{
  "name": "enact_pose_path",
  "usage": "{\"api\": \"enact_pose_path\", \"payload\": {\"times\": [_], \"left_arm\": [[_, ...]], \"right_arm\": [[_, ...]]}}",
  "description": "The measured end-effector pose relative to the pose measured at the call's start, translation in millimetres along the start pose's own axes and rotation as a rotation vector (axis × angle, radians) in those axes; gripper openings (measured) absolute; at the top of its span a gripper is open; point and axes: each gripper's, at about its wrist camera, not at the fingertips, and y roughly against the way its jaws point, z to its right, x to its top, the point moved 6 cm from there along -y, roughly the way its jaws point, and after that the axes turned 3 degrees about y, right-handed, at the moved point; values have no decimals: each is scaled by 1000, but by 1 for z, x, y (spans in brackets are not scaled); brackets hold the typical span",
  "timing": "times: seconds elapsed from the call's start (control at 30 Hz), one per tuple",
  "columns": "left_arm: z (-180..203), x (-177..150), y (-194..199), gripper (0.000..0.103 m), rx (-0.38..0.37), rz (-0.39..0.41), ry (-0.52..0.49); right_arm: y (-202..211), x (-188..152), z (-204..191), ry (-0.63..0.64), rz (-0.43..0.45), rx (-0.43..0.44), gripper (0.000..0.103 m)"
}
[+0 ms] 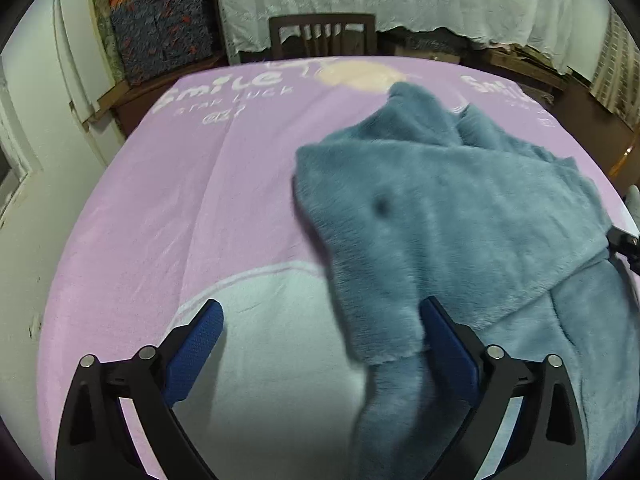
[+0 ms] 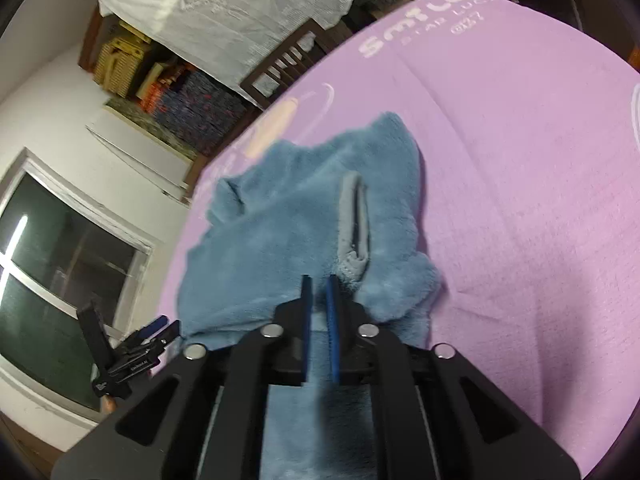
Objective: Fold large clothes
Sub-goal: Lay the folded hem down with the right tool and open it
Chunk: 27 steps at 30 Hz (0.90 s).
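Note:
A fluffy blue garment (image 1: 460, 208) lies crumpled on the pink blanket (image 1: 200, 200), with one flap folded over its body. My left gripper (image 1: 324, 316) hovers open and wide over its near left edge; a hanging strip of the fabric sits just inside the right finger, untouched. In the right wrist view the same garment (image 2: 300, 220) shows a grey-trimmed opening (image 2: 356, 216). My right gripper (image 2: 319, 292) has its blue pads almost together, with the garment's near edge pinched in the narrow gap. The left gripper (image 2: 132, 348) shows at the lower left there.
The pink blanket (image 2: 520, 160), printed with white lettering, covers the whole work surface. A dark wooden chair (image 1: 320, 36) stands at the far edge beneath a white lace cloth. Stacked patterned boxes (image 1: 160, 28) stand at the back left, and a window (image 2: 60, 280) is off to the left.

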Motion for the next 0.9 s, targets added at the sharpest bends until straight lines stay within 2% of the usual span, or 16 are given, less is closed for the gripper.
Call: {"api": "enact_pose_path", "payload": {"times": [0.07,0.17,0.27,0.3,0.4,0.5,0.67,0.8,0.9], "left_arm": [[-7,1,-3,100,-10,-12,28],[-10,1,-3,100,33,0,21],[-13,2,-1,100,60,15,25],[-15,2,0,100,52,11,41],[-16,0,12,99,7,15,73],[-8,-6,35,98,-75,41,90],[13,-31,65,98,-159,53,69],[18,-44,62,98,-195,12,57],[14,-41,46,98,-206,-28,69]], "right_arm": [[-3,-4,5,-28,-13,9,9],[4,-4,4,-20,-1,10,9],[12,-8,-4,11,13,7,22],[15,-10,-6,18,16,7,26],[26,-20,-7,36,19,-8,27],[36,-31,-6,40,12,-10,27],[56,-47,-13,74,10,-30,27],[69,-63,-13,112,-5,-75,30],[73,-63,-5,110,-11,-112,31]]}}
